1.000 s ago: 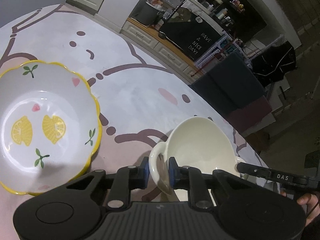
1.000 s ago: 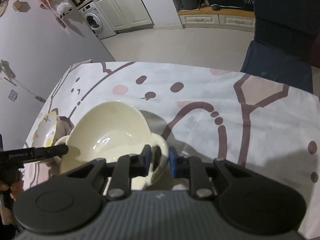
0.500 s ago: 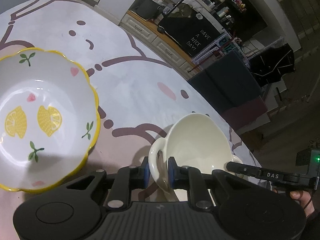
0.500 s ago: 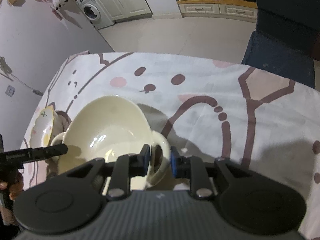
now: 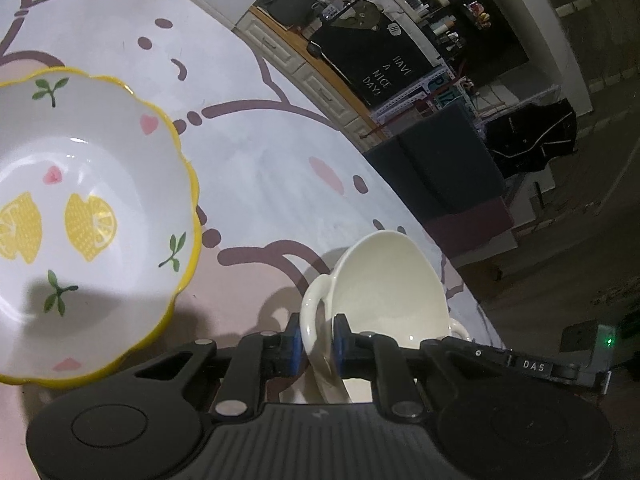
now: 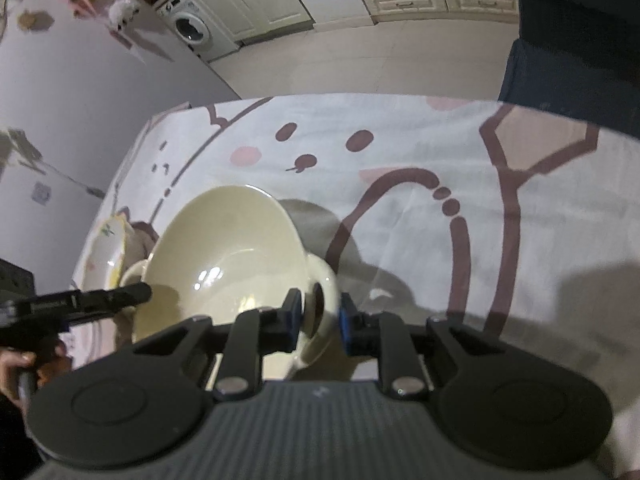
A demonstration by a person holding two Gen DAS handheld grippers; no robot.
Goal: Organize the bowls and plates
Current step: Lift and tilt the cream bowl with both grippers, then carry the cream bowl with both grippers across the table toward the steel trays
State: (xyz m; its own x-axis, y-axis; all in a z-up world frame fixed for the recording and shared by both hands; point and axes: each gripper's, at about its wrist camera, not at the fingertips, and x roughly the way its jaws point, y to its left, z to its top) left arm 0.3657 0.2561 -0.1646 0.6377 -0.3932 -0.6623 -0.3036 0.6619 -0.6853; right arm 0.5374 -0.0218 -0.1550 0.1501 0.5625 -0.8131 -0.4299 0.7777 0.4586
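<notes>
A table (image 5: pixel 280 168) covered by a pale cloth printed with brown cartoon outlines, dots and pink patches filled most of both wrist views. Beyond its far edge lay a dim kitchen with white cabinets, a washing machine (image 6: pixel 191 30) at the far left, and a black sign (image 5: pixel 380 56) with white lettering. A dark blue chair (image 6: pixel 576 60) stood against the far right side of the table.

On the left of the table sat a wide white bowl (image 5: pixel 80 216) with a scalloped yellow rim, painted with lemon halves, green sprigs and pink hearts. It stood apart from the cream bowl.

The cream bowl (image 6: pixel 232 256), plain and glossy with a loop handle on each side, sat tilted near the table's near edge, to the right of the lemon bowl, its far rim raised.

The left gripper (image 5: pixel 314 344) had its blue-padded jaws closing on the bowl's left handle, the pads pressed against the loop from both sides. The right gripper (image 6: pixel 319 318) had its jaws closing on the opposite handle, which sat between the pads.

A hand (image 6: pixel 16 372) showed at the left edge of the right wrist view, wrapped round the left gripper's grip.
</notes>
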